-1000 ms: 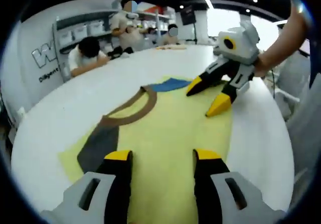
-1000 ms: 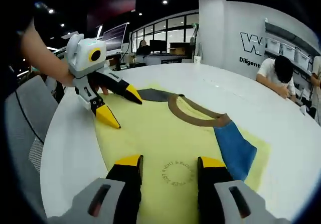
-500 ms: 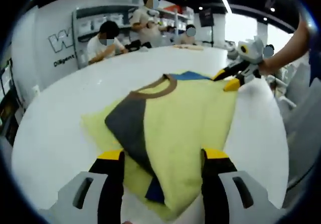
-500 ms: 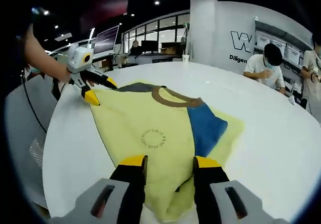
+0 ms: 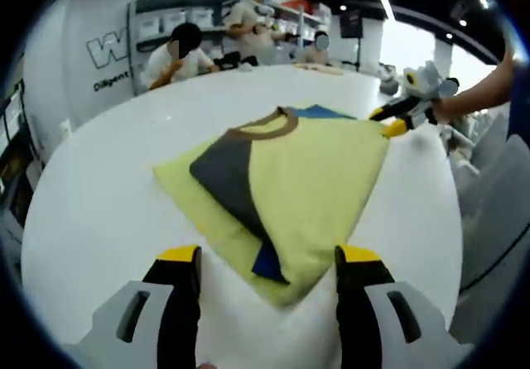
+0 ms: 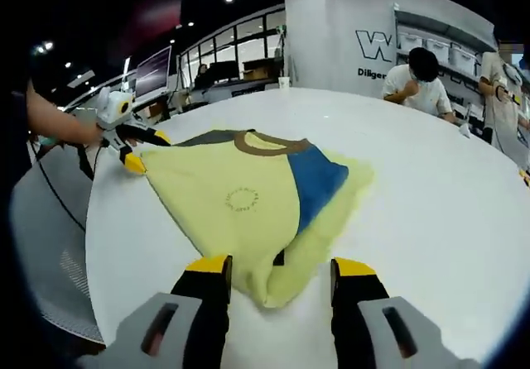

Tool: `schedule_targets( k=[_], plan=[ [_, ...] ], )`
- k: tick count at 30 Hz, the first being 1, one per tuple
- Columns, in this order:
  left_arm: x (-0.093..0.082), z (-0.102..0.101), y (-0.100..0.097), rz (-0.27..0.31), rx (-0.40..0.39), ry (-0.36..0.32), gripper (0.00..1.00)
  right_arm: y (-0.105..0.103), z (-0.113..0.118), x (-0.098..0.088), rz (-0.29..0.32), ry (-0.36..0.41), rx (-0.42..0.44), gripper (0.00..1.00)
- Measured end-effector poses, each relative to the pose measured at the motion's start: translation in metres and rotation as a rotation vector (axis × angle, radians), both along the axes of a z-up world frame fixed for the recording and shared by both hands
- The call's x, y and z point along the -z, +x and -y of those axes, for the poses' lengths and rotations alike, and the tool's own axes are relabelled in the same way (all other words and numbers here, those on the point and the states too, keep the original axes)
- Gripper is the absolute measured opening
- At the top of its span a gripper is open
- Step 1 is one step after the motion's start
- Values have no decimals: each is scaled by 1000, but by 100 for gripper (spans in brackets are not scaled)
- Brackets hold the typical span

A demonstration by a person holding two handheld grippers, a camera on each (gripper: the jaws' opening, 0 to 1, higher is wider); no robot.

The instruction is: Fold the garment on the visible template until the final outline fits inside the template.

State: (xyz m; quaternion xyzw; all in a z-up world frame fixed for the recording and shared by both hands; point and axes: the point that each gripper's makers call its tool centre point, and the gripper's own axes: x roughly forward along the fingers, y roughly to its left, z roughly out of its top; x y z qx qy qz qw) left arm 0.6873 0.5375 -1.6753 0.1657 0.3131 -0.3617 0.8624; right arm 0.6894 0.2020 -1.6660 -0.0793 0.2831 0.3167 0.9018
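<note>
The yellow garment (image 5: pixel 310 183), partly folded with grey and blue sleeves turned inward, lies mid-worktop (image 5: pixel 108 220) on a yellow template (image 5: pixel 195 199). The left hand-held gripper (image 5: pixel 267 257) and the right hand-held gripper (image 6: pixel 280 267) hover released, jaws apart, above the worktop's edges.

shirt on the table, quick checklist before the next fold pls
1. Shirt fully on the white table, nothing hanging over the edge: ok.
2. Sleeves folded in: the grey sleeve and the blue sleeve both lie over the yellow body: ok.
3. Collar flat and in sight: ok.
4. Left gripper and right gripper open, holding nothing, jaw tips at the near corner of the shirt: ok.
5. Outline fits inside the template: cannot tell, no template edge can be made out under the shirt.
6. Shirt folded to a compact shape: not ok, it tapers to a loose point at the near end.
</note>
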Motion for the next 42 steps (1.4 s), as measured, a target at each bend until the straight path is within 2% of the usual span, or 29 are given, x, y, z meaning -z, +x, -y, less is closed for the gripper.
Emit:
schedule_targets(
  k=[1, 2, 4, 6, 7, 9, 10, 13, 14, 16, 18, 26, 33, 35, 37, 42],
  plan=[
    [0, -3, -4, 9, 15, 21, 58, -3, 1, -3, 8, -4, 1, 43],
    [-6, -4, -12, 23, 15, 20, 58, -5, 2, -6, 17, -9, 1, 44],
    [-11, -7, -14, 53, 17, 44, 57, -9, 2, -12, 40, -30, -2, 44],
    [-21, -10, -19, 133, 53, 127, 56, -17, 1, -17, 96, -136, -67, 44],
    [-23, -8, -22, 176, 96, 182, 55, -25, -3, -18, 128, -228, -119, 45],
    [-22, -8, -23, 182, 104, 193, 55, -26, -5, -17, 132, -244, -132, 44],
    [-22, -2, -25, 226, 145, 254, 55, -32, -9, -14, 164, -326, -184, 44],
    [-23, 0, -24, 241, 154, 261, 54, -34, -10, -14, 177, -348, -196, 43],
    [-23, 5, -23, 265, 165, 289, 53, -35, -13, -13, 221, -438, -220, 42],
    [-21, 8, -22, 289, 192, 331, 51, -36, -17, -19, 261, -509, -249, 40],
    [-19, 9, -21, 301, 212, 361, 50, -33, -14, -15, 284, -578, -275, 37],
    [-23, 15, -17, 349, 261, 426, 42, -22, -19, -15, 316, -631, -287, 33],
    [-24, 16, -12, 384, 305, 482, 37, -10, -19, -7, 348, -680, -329, 30],
    [-23, 19, -10, 402, 341, 512, 35, -7, -21, -6, 359, -689, -343, 30],
    [-23, 23, -9, 427, 385, 544, 33, -5, -24, -4, 375, -705, -373, 28],
    [-18, 27, -10, 434, 429, 572, 23, -5, -28, 0, 390, -737, -423, 19]
  ],
)
